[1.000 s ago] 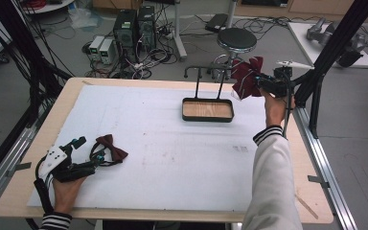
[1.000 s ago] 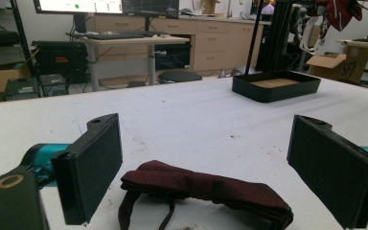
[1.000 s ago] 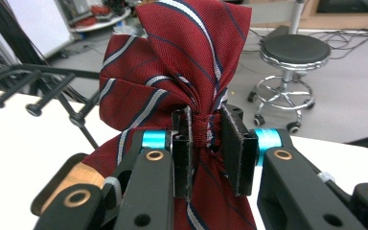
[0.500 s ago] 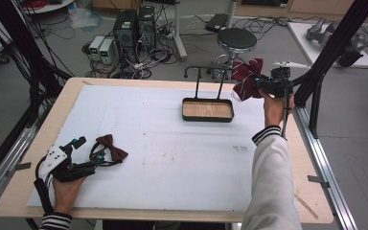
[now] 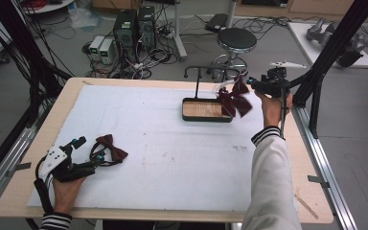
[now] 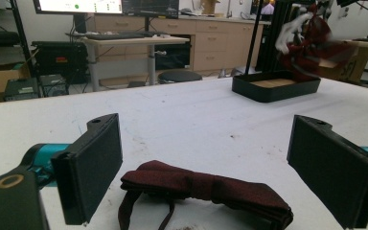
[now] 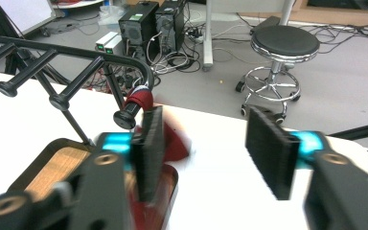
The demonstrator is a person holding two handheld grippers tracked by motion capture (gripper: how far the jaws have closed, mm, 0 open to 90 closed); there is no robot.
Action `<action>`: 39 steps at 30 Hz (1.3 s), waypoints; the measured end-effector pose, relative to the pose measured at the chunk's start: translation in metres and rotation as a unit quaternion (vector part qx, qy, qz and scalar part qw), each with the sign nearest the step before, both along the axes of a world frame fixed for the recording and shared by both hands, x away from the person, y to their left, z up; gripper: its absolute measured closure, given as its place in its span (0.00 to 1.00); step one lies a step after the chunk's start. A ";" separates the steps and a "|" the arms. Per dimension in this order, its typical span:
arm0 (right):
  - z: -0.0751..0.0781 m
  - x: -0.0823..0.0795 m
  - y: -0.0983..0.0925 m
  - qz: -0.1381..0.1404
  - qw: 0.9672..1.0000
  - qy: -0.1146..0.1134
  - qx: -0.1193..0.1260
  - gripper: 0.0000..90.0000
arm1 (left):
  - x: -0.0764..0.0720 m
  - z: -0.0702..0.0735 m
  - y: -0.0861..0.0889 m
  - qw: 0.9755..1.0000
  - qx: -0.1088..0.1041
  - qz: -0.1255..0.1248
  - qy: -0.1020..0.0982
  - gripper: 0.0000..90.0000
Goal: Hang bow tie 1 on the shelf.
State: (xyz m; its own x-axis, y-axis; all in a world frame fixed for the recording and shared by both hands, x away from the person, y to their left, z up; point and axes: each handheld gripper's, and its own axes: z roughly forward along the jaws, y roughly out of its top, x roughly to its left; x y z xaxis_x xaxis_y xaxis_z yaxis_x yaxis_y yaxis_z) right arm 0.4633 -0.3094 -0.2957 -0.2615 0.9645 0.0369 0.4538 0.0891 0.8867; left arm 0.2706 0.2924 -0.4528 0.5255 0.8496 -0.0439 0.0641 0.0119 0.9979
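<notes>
Right gripper (image 7: 201, 143) just opened, pads spread, nothing between; motion-blurred bow tie (image 5: 234, 99) hanging from rack (image 5: 197, 72) at table's 1 o'clock. Left gripper (image 6: 206, 165) spread wide around second bow tie (image 6: 206, 189), strap cut off below.

Even, bright light is seen throughout; the bow tie (image 5: 234, 99) by the stand (image 5: 197, 82) is motion-blurred; shadows soft.

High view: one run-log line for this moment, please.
right gripper: just opened | bow tie: hanging on rack | left gripper: open around second bow tie
</notes>
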 end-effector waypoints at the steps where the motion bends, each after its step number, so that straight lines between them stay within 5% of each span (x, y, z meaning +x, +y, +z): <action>1: 0.000 0.000 0.000 0.000 1.000 0.002 0.000 0.47 | 0.000 0.000 0.000 1.000 0.000 0.000 0.000 0.14; 11: 0.002 -0.002 0.000 0.011 1.000 -0.005 0.017 0.32 | 0.000 0.000 0.001 1.000 0.000 -0.001 0.000 0.14; 17: 0.013 -0.014 0.004 0.087 0.993 -0.031 0.071 0.21 | 0.001 0.000 0.002 1.000 -0.006 -0.003 0.003 0.14; 19: 0.019 -0.022 0.007 0.099 0.992 -0.041 0.068 0.20 | 0.001 0.000 0.002 1.000 -0.008 -0.004 0.003 0.14; 23: 0.027 -0.049 0.007 0.116 0.985 -0.102 0.082 0.20 | 0.000 0.000 0.003 1.000 -0.008 -0.004 0.002 0.14; 25: 0.030 -0.060 0.004 0.127 0.984 -0.086 0.088 0.16 | 0.000 0.000 0.002 1.000 -0.009 -0.005 0.001 0.14; 28: 0.024 -0.082 0.001 0.135 0.979 -0.121 0.091 0.17 | 0.000 0.000 0.002 1.000 -0.008 -0.005 0.000 0.14; 39: -0.031 -0.164 -0.004 0.154 0.969 -0.168 0.093 0.13 | -0.001 0.000 0.002 1.000 -0.005 -0.003 -0.002 0.14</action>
State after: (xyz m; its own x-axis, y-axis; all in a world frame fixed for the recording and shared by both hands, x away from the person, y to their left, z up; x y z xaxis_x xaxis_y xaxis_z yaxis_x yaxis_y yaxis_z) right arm 0.2998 -0.3136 -0.3263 -0.5632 0.8237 0.0653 0.1148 -0.0003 0.9934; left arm 0.2700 0.2941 -0.4529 0.5313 0.8457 -0.0504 0.0595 0.0221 0.9980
